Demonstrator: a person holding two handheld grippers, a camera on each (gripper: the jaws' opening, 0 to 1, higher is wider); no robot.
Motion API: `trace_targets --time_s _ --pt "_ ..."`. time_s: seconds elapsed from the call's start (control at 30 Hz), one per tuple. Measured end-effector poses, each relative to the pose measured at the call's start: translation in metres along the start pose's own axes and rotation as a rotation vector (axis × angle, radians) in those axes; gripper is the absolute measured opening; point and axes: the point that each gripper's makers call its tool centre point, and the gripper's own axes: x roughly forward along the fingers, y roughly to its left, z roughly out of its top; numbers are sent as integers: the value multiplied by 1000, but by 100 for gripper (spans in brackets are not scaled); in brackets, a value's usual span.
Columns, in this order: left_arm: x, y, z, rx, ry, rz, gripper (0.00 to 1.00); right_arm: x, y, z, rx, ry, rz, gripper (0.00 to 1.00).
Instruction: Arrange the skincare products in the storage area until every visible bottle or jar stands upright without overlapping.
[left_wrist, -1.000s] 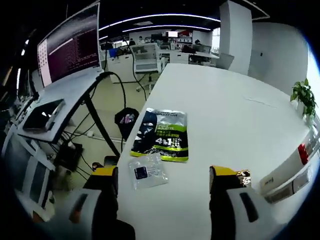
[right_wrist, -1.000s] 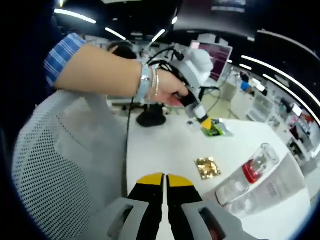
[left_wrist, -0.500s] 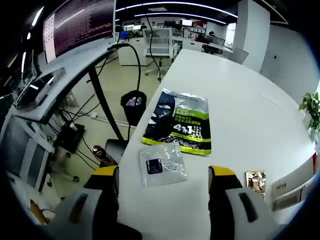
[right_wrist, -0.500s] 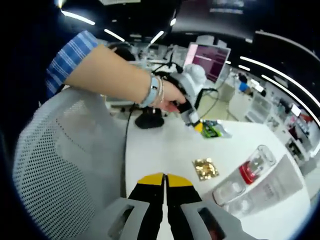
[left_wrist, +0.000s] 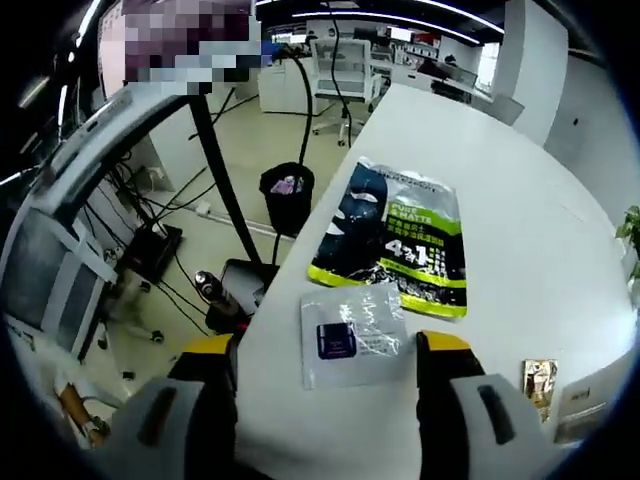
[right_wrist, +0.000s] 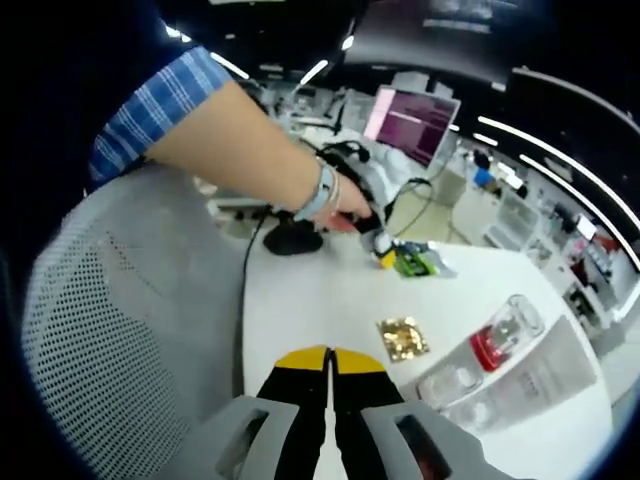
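Left gripper (left_wrist: 325, 345): jaws set wide apart, nothing between them but bare tabletop and, just ahead, a small clear sachet (left_wrist: 354, 333) with a dark label, flat near the left edge of the white table (left_wrist: 520, 200). Just beyond it, touching or very nearly so, a black-and-green face-mask pouch (left_wrist: 397, 238), also flat, long axis running away from the jaws along that same edge. Farther right, close to the near edge, a small gold foil sachet (left_wrist: 538, 381), well apart from the other two. Probably the clear sachet as the next target: dead ahead of the open jaws, lying flat and thin, so likely awkward to pinch off the surface. In the right gripper view, the left gripper (right_wrist: 380, 243) held in a person's hand (right_wrist: 345, 205) at the far corner of the table, over the green pouch (right_wrist: 415, 262); the gold sachet (right_wrist: 402, 338) mid-table; a clear jar with a red part (right_wrist: 503, 338) and a pale tube (right_wrist: 530, 385) toward the right edge, lying on their sides as far as can be told. Right gripper (right_wrist: 330, 362): jaws closed together, empty, low at the near edge, nearer to the jar and tube than the left one.
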Motion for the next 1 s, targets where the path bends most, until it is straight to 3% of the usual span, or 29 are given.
trace_targets --time_s 0.1,0.17,0.2,0.23,0.27,0.4,0.57,0.7,0.83,0.9,1.0 --pt "-3 1 -2 8 -10 -2 70 1 1 -1 0 3 5 0" --pt "-7 5 1 46 -33 13 57 1 2 0 -2 2 11 0" --pt "-12 7 3 83 -42 24 45 2 3 0 -7 1 14 0" --pt "-12 5 4 77 -40 9 43 2 4 0 -10 1 16 0" --pt "-16 5 6 78 -47 33 41 2 5 1 -11 0 20 0" --pt "-29 -4 3 100 -18 8 41 2 8 2 -23 0 28 0" --pt "-53 -15 18 94 -89 -34 41 1 8 4 -26 -7 25 0" --pt "-90 -39 32 129 -157 -120 41 -1 -2 8 33 -37 4 0" --pt "-140 -76 35 107 -226 -298 42 -10 -22 17 154 -107 -52 0" --pt "-168 -92 37 100 -282 -392 42 -21 -38 27 266 -181 -91 0" --pt "-206 -116 23 172 -355 -503 42 -42 -67 43 453 -330 -150 0"
